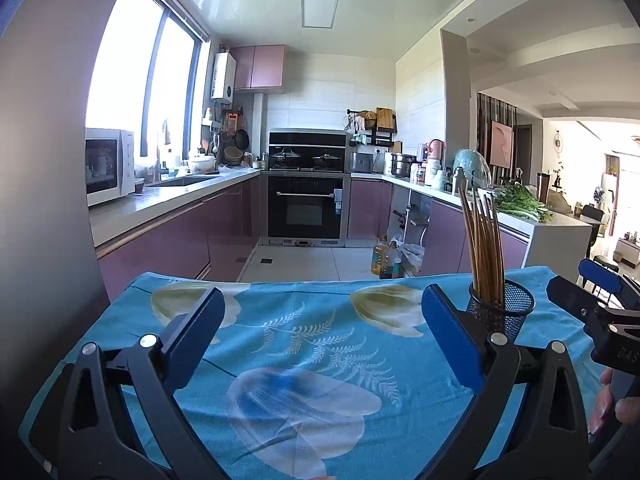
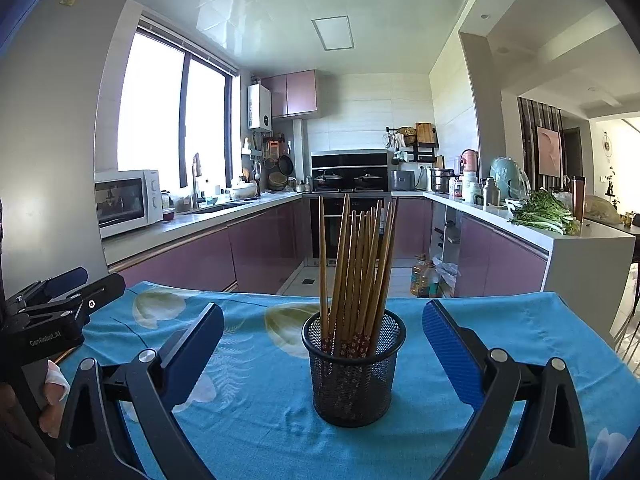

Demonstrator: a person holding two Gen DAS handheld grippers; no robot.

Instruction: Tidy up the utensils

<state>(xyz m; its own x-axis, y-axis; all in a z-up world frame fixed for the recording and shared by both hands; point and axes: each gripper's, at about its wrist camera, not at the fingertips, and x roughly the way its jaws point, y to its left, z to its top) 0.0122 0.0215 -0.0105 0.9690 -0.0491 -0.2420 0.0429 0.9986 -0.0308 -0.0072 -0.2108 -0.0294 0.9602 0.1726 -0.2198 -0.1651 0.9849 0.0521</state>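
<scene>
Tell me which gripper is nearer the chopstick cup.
Right. The right gripper is open and faces the cup, which stands centred just beyond its fingertips. The left gripper, also open, sits off to the cup's left, over bare tablecloth.

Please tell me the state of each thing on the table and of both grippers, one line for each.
chopsticks: standing together in the holder, leaning slightly.
mesh holder: upright on the cloth.
tablecloth: spread over the table.
left gripper: open, holding nothing.
right gripper: open, either side of the holder, not touching.
</scene>
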